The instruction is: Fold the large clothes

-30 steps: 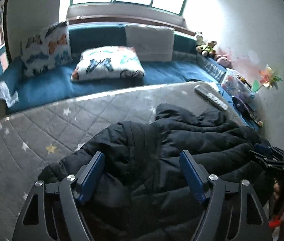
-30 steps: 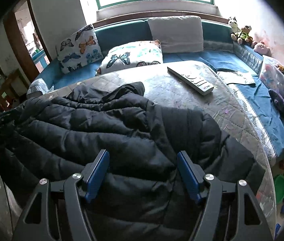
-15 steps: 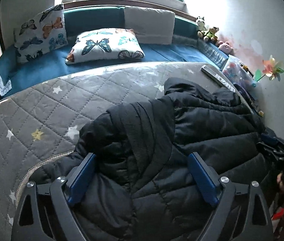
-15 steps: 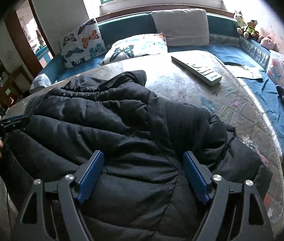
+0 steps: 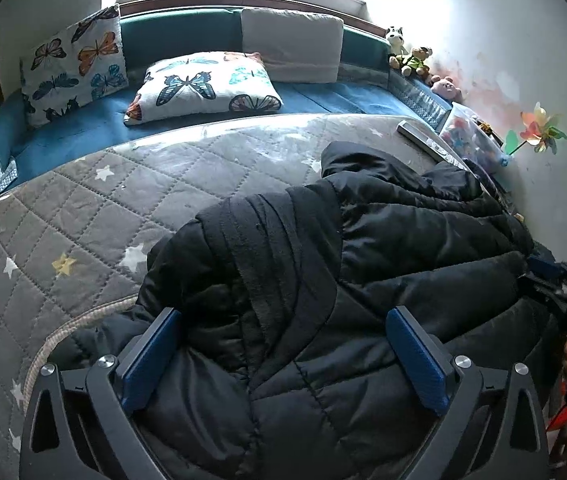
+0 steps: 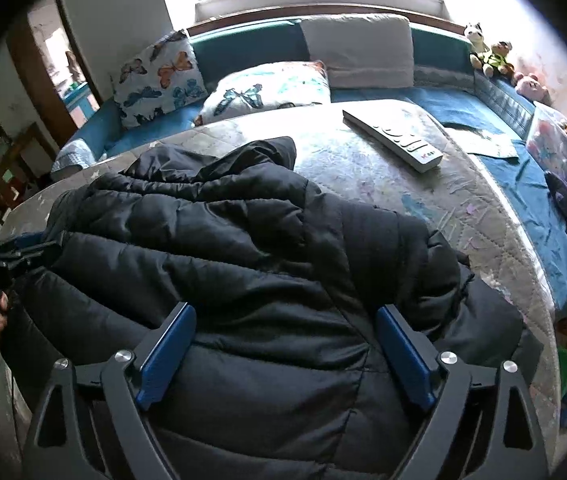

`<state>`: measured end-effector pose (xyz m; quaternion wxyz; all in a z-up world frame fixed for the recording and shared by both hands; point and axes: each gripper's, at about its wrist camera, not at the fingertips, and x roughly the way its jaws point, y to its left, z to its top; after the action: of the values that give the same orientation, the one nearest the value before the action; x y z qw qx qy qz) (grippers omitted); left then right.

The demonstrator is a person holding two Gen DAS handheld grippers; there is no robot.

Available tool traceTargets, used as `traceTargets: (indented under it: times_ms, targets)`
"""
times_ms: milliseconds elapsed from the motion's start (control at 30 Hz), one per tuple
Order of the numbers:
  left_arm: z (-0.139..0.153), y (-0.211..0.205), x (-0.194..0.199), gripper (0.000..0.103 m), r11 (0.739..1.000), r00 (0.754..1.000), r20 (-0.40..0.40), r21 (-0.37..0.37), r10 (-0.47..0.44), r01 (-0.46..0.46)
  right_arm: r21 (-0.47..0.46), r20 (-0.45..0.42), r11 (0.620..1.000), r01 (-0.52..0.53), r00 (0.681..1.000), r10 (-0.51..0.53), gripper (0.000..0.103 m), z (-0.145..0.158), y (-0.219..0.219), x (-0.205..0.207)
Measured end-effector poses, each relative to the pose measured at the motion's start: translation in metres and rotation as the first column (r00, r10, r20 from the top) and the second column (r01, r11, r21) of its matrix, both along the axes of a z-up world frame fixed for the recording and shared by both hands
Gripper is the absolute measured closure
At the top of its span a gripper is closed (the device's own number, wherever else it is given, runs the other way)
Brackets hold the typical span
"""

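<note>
A large black puffer jacket (image 5: 363, 264) lies crumpled on the grey quilted mattress (image 5: 95, 216); it also shows in the right wrist view (image 6: 243, 248). My left gripper (image 5: 283, 320) is open, its blue pads spread wide over the jacket's left part near the mattress's front edge. My right gripper (image 6: 285, 316) is open too, low over the jacket's right part. Neither pad pair pinches fabric. The other gripper shows dimly at the right edge of the left view (image 5: 555, 280) and at the left edge of the right view (image 6: 11, 256).
A white remote control (image 6: 393, 138) lies on the mattress beyond the jacket. Butterfly pillows (image 5: 203, 84) and a grey cushion (image 5: 291, 48) sit on the blue couch behind. A clear toy bin (image 5: 467, 136), soft toys (image 5: 411, 56) and a pinwheel (image 5: 535, 130) line the right wall.
Both grippers have moved down and forward over the jacket, which now fills more of each view. Both stay open; the jacket has not visibly moved.
</note>
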<state>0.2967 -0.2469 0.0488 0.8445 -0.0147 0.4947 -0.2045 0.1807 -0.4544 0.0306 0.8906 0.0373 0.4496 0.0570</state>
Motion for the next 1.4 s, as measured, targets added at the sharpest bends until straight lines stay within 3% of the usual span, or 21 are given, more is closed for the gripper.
traceTargets:
  times_ms: [167, 267, 433, 533, 633, 800, 967, 1133, 1300, 1400]
  targets:
    - [-0.001, 0.003, 0.001, 0.000, 1.000, 1.000, 0.002, 0.003, -0.001, 0.001, 0.013, 0.068, 1.000, -0.016, 0.998, 0.015, 0.004, 0.026, 0.015, 0.010]
    - [-0.003, 0.003, 0.002, 0.000, 1.000, 1.000, 0.003, 0.013, -0.003, 0.003, 0.032, 0.067, 0.999, -0.038, 0.997, 0.035, 0.004, 0.026, 0.027, 0.028]
    - [-0.003, 0.003, 0.002, 0.000, 1.000, 1.000, 0.003, 0.018, -0.004, 0.004, 0.019, -0.003, 0.999, -0.042, 0.999, 0.042, 0.004, 0.005, 0.046, 0.060]
    - [-0.004, 0.000, 0.002, 0.000, 0.999, 1.000, 0.010, 0.042, -0.006, 0.006, 0.010, -0.100, 0.999, -0.033, 0.994, 0.034, 0.001, -0.019, 0.048, 0.076]
    - [-0.005, -0.001, 0.000, 0.000, 0.998, 1.000, 0.021, 0.060, -0.007, 0.005, 0.014, -0.124, 1.000, -0.024, 0.992, 0.025, 0.001, -0.019, 0.045, 0.078]
    - [0.009, 0.002, -0.020, 0.000, 0.996, 0.999, 0.039, 0.087, -0.009, 0.006, -0.010, -0.067, 0.999, -0.050, 0.997, 0.049, 0.001, 0.010, 0.052, 0.038]
    - [0.031, -0.002, -0.066, 0.000, 0.990, 0.992, 0.120, 0.139, -0.048, 0.031, -0.026, -0.033, 0.995, -0.101, 0.994, 0.100, 0.001, 0.024, 0.060, -0.012]
    - [0.029, 0.002, -0.108, 0.000, 0.989, 0.989, 0.135, 0.143, -0.052, 0.033, -0.035, -0.068, 0.992, -0.120, 0.991, 0.117, 0.001, 0.011, 0.070, -0.038]
    - [0.012, 0.004, -0.123, 0.000, 0.987, 0.992, 0.114, 0.159, -0.045, 0.026, -0.095, -0.078, 0.990, -0.105, 0.992, 0.098, 0.000, -0.019, 0.076, -0.038]
    - [0.009, 0.006, -0.130, 0.000, 0.984, 0.992, 0.114, 0.177, -0.054, 0.033, -0.120, -0.071, 0.986, -0.118, 0.991, 0.110, 0.000, -0.017, 0.078, -0.039]
